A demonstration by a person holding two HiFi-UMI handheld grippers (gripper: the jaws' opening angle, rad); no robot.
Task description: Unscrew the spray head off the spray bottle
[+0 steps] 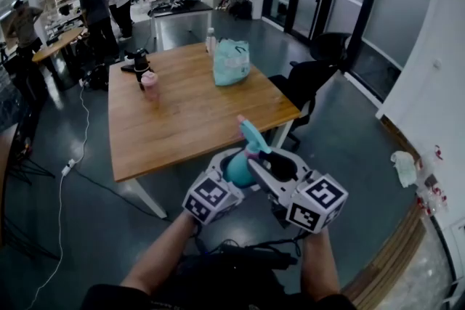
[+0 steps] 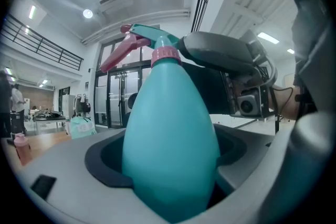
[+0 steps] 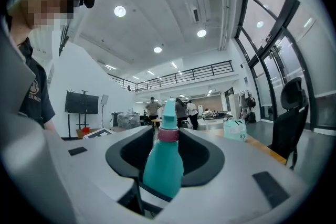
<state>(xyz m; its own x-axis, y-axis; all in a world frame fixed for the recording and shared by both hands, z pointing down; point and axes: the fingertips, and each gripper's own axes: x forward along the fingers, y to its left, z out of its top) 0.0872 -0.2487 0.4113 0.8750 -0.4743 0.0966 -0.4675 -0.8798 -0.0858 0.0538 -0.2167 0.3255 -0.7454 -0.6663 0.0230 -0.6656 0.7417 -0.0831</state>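
A person holds a teal spray bottle [image 2: 170, 134] in mid-air just off the near corner of the wooden table [image 1: 182, 120], over open floor rather than above the tabletop. The left gripper [image 1: 234, 172] is clamped on the bottle's fat lower body. The right gripper [image 1: 263, 156] reaches in from the side away from the table, and its jaws appear closed at the neck, about the pink collar [image 2: 166, 53] of the spray head [image 2: 149, 39].

The likeliest trouble is the smooth, tapering body turning inside the left jaws as the right gripper twists, so the whole bottle would rotate and the thread never loosen. The same taper could let the bottle squeeze out of the clamp. With no table beneath, it would then fall to the floor. If the right jaws bear on the head's upper housing or the pink trigger [image 2: 118, 55] rather than the collar, the head might merely swivel or fire a squirt.

The bottle's long axis runs base-down and head-up, leaning away from the person toward the table. The nozzle and trigger point toward the table as well.
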